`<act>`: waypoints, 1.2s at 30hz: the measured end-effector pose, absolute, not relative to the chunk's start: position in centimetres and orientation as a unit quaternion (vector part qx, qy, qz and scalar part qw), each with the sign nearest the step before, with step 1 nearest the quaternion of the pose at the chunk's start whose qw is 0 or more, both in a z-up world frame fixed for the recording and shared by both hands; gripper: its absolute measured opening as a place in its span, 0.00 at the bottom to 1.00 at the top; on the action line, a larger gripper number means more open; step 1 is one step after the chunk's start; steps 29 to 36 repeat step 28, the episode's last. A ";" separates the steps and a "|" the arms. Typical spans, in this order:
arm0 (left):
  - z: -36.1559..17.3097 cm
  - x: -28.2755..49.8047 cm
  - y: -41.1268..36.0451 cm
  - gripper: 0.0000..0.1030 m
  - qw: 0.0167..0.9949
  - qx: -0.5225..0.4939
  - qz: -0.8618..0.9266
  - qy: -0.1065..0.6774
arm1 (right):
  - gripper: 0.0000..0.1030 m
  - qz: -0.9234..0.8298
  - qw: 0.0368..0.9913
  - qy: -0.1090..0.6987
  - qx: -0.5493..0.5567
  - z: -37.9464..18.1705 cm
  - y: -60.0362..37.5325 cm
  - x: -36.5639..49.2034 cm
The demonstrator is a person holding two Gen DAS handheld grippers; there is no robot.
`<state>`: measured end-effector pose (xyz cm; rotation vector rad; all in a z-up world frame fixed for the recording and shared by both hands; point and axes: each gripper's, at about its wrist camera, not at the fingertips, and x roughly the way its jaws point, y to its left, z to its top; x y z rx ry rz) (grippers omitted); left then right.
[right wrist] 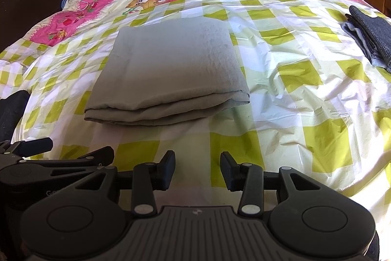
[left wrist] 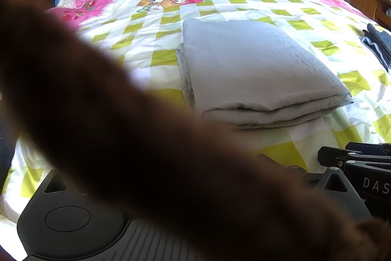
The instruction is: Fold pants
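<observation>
Pants [right wrist: 168,72] lie folded on bed [right wrist: 305,89]; right claw [right wrist: 198,170] wide and empty, left claw's state hidden by blurred brown cloth [left wrist: 122,126], which risks snagging.

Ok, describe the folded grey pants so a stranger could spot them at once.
Start at the bed with its green-checked cover. Near its middle, ahead of the open right gripper, lie the grey pants, folded into a flat rectangle. The only other clothes are a darker grey pile at the right edge.
</observation>
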<state>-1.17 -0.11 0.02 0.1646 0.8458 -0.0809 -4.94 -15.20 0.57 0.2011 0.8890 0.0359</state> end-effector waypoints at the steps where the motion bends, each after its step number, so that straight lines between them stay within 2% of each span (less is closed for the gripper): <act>1: 0.0 -1.2 -0.1 1.00 0.908 0.080 -0.039 0.410 | 0.53 0.018 0.898 0.429 0.098 0.5 -15.2 -5.0; 36: -0.1 -1.2 -0.2 1.00 0.908 0.079 -0.036 0.410 | 0.53 0.018 0.899 0.427 0.102 0.5 -15.2 -5.0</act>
